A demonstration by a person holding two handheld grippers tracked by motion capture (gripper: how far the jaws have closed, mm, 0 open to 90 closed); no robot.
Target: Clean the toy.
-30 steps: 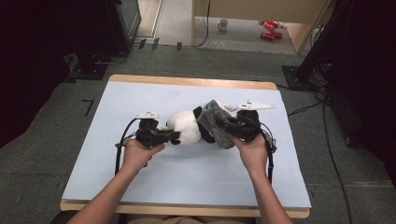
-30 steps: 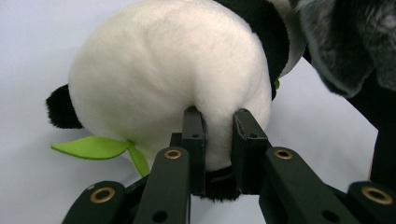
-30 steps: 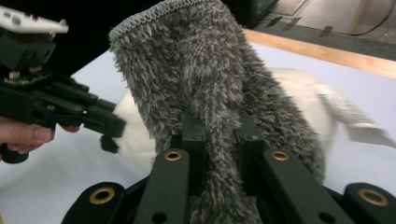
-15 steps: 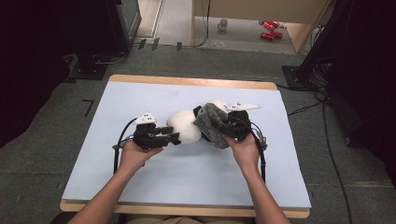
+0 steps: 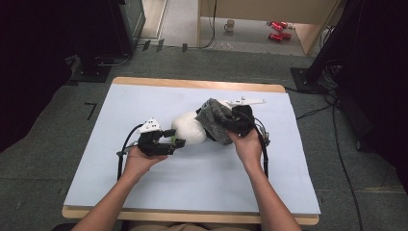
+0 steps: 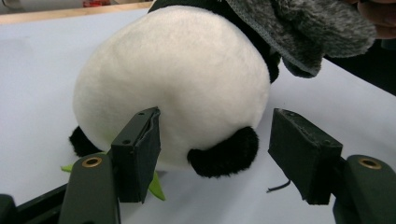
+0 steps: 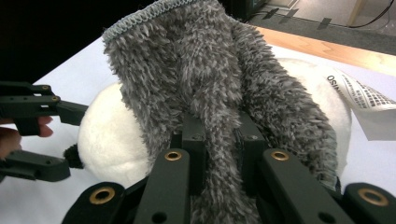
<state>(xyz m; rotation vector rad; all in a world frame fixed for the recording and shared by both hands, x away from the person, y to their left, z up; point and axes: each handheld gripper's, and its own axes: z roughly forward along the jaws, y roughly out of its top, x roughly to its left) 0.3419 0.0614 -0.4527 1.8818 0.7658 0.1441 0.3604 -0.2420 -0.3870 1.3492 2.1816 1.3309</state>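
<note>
Table-level: green scrap point(image 6: 156, 186) under panda point(image 6: 177, 88)

The panda plush toy point(image 5: 188, 129) lies near the middle of the light blue table top; its round body is white and soft, with small black limbs point(image 6: 224, 156) low on it and a green piece point(image 6: 155, 186) under it; a white printed label point(image 7: 366, 100) sticks out from it; the grey fluffy cloth point(image 5: 216, 120) has a stitched edge and long shaggy pile; it is folded and bunched, draped over the black upper end of the panda, touching it; one fold hangs down against the white body.
</note>
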